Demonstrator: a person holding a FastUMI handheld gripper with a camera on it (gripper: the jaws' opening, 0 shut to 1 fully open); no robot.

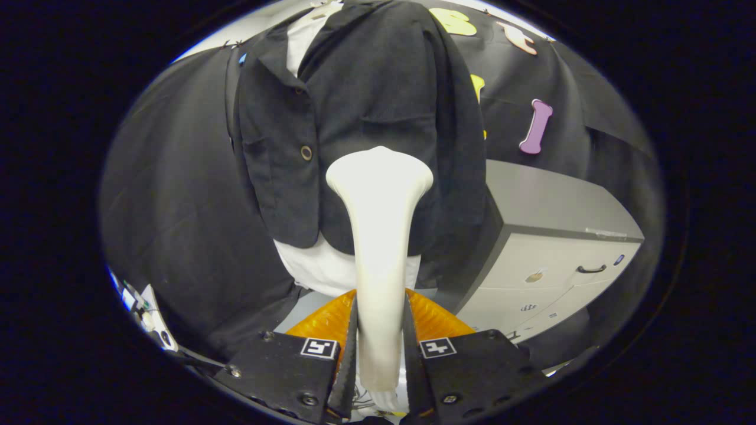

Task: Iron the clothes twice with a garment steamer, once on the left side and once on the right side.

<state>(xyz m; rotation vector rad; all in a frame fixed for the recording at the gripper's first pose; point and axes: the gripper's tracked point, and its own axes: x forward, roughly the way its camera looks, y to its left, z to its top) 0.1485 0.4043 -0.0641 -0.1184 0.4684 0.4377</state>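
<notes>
Gripper (381,348) clamped on white steamer (380,236) handle, lower centre. Steamer head near dark jacket (366,106), centre frame, right of button (306,153). Grey cabinet (549,248) close at right.

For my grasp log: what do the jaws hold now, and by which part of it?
The gripper is shut on the garment steamer, both jaws pressing its narrow handle; its wide head points at the dark jacket.

White garment steamer (379,236) held upright between the fingers, head set against dark buttoned jacket (354,118) hung over white shirt (322,268)
</notes>
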